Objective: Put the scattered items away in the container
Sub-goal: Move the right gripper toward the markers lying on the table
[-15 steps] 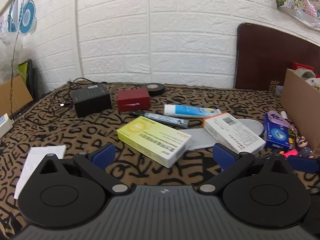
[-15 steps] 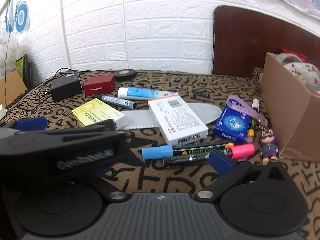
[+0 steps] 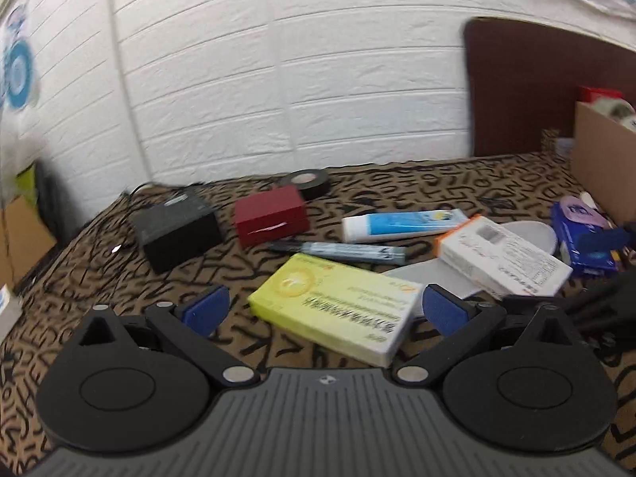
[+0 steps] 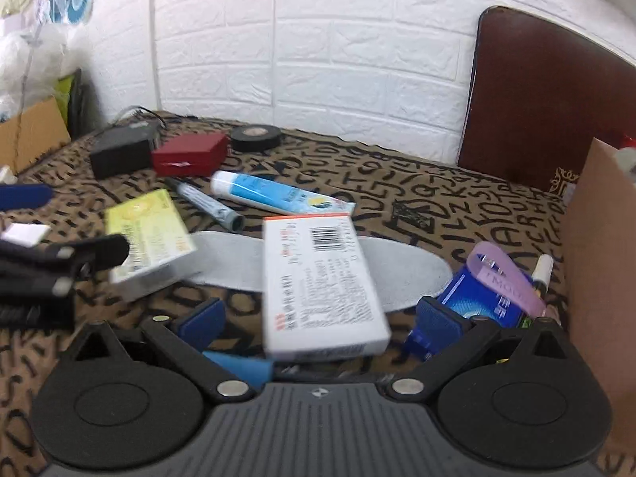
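Note:
Scattered items lie on a patterned cloth. My left gripper (image 3: 326,312) is open, its blue pads either side of the near end of a yellow box (image 3: 336,304). My right gripper (image 4: 318,320) is open, straddling the near end of a white box with a barcode (image 4: 318,282), which rests on a grey insole (image 4: 302,262). Beyond lie a blue-and-white tube (image 4: 274,194), a grey marker (image 4: 206,204), a red box (image 4: 187,155), a black box (image 4: 119,151) and black tape (image 4: 256,137). The cardboard container (image 4: 596,278) stands at the right.
A blue packet (image 4: 483,302) with a lilac strap and a white pen (image 4: 542,272) lie by the container. A blue-capped marker (image 4: 242,367) lies under my right gripper. A dark headboard (image 4: 536,99) and white brick wall stand behind. The left gripper's body (image 4: 47,266) intrudes at left.
Both grippers have moved forward and lower. The left now brackets the yellow box; the right now brackets the white box. Both views are motion-blurred.

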The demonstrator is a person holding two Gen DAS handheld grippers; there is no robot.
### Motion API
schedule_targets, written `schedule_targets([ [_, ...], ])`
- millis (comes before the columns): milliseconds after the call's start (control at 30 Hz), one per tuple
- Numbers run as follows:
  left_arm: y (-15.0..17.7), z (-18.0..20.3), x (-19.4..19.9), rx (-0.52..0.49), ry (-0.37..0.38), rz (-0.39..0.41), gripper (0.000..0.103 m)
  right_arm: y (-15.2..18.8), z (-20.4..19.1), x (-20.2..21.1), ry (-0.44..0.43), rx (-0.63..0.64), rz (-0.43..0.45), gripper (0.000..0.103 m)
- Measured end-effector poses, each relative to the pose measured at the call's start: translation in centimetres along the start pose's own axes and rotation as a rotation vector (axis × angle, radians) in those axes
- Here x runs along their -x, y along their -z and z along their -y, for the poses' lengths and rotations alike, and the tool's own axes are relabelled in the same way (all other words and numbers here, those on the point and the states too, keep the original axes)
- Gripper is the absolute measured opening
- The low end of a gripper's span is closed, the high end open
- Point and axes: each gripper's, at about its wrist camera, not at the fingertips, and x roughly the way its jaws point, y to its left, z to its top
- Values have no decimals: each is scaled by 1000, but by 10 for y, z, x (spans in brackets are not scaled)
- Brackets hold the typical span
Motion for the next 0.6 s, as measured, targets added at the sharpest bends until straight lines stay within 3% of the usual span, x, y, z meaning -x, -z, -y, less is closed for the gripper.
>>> schedule_targets([
  [100,5,6,-2,-51,54,-30,103,-3,4,-16,13,37,-40,103],
  [200,12,1,-1,-39,56,-39,103,-3,3,-31,-3,79,-69,103],
  [300,11,-7,-2,-37,36,-46,103,-3,6,-35,-122,45,-79,103],
  [400,12,-20,3,-13,51,-18,103,3,-2,-28,-220,110,-61,103],
  [467,13,-30,5,17,99,-9,103,8,-14,-20,-292,171,-57,98],
  [533,15,-33,7,30,79,-12,103,12,-25,-13,-403,210,-56,98],
  [600,17,-36,10,29,88,4,103,15,-39,-6,-440,273,-50,98],
])
